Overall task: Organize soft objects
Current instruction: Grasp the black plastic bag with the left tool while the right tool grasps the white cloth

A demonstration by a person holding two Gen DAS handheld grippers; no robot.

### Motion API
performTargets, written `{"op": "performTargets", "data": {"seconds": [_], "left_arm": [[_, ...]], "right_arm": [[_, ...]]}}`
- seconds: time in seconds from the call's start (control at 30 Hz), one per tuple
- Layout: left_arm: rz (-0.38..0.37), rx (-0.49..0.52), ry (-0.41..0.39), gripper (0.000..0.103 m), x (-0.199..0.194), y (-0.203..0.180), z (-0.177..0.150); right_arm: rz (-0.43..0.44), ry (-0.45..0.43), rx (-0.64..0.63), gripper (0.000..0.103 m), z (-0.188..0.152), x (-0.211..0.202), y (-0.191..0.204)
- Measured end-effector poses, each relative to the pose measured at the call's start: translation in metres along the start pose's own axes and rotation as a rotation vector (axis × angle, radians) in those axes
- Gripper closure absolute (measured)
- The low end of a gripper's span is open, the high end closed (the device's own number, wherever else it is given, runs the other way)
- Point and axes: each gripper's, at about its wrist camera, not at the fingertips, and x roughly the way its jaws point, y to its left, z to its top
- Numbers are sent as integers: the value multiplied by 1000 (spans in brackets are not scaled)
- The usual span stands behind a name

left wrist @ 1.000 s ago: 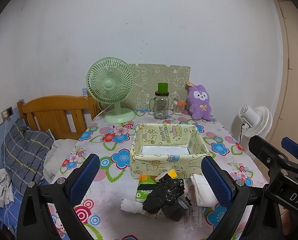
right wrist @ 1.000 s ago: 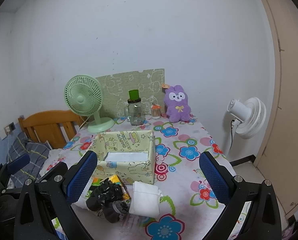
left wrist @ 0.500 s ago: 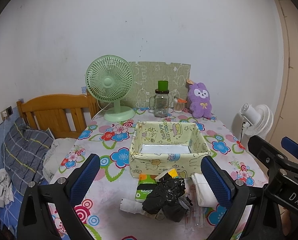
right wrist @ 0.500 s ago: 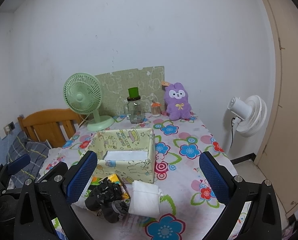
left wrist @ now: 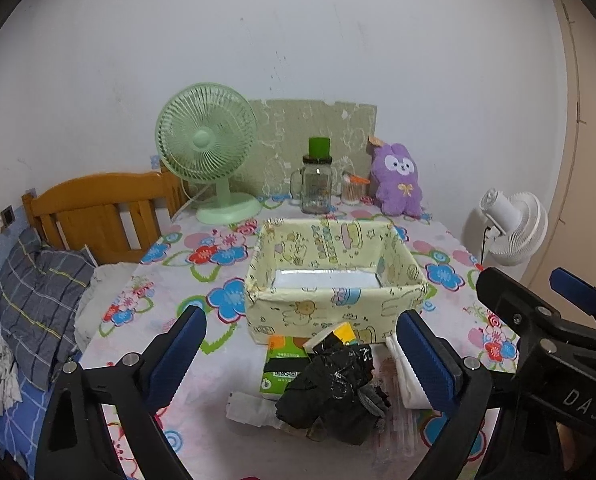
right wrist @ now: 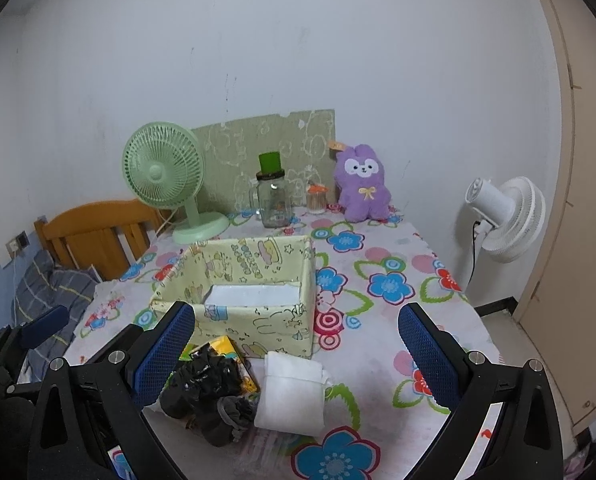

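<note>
A pile of soft things lies on the flowered table in front of a yellow patterned fabric box (left wrist: 334, 284). In it are a crumpled black bag (left wrist: 330, 376), a green tissue pack (left wrist: 281, 364), a folded white cloth (right wrist: 293, 392) and a grey sock (right wrist: 233, 412). My left gripper (left wrist: 300, 344) hovers above the black bag. Its jaws are closing but still wide, with nothing pressed between them. My right gripper (right wrist: 295, 332) stands open above the white cloth and touches nothing. A purple plush bunny (right wrist: 362, 184) sits at the back of the table.
A green desk fan (left wrist: 205, 148), a glass jar with a green lid (left wrist: 318, 188) and a small cup stand along the back wall. A white fan (right wrist: 502, 216) stands off the table's right edge. A wooden headboard (left wrist: 97, 208) and a plaid pillow (left wrist: 37, 300) are at left.
Both grippers have sunk a little toward the pile. The left jaws have narrowed slightly. Nothing on the table has moved.
</note>
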Motion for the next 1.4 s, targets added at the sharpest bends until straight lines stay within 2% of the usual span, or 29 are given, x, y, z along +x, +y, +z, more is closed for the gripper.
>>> {"op": "performTargets", "data": {"seconds": [0.47, 0.73, 0.87, 1.0, 1.17, 1.23, 1.3, 1.37, 1.4], "left_arm": [[-32, 9, 153, 13, 60, -2, -30], [-50, 35, 211, 15, 82, -12, -43], [-53, 47, 242, 21, 90, -19, -48], [-62, 46, 281, 29, 101, -21, -52], [-65, 65, 293, 38, 104, -27, -54], [-71, 67, 298, 40, 106, -28, -55], [-71, 75, 297, 43, 107, -29, -55], [-77, 69, 298, 46, 106, -29, -55], [-81, 66, 297, 47, 106, -28, -55]], "right_arm": [[24, 167, 7, 1, -35, 66, 2], [14, 252, 14, 2, -49, 97, 1], [9, 296, 13, 6, -57, 112, -2], [15, 335, 21, 12, -63, 123, -4], [39, 366, 38, 19, -68, 131, -4], [55, 383, 48, 27, -69, 134, -4], [53, 391, 39, 38, -69, 136, -3], [65, 388, 39, 44, -69, 135, -2], [68, 384, 37, 51, -69, 134, -1]]}}
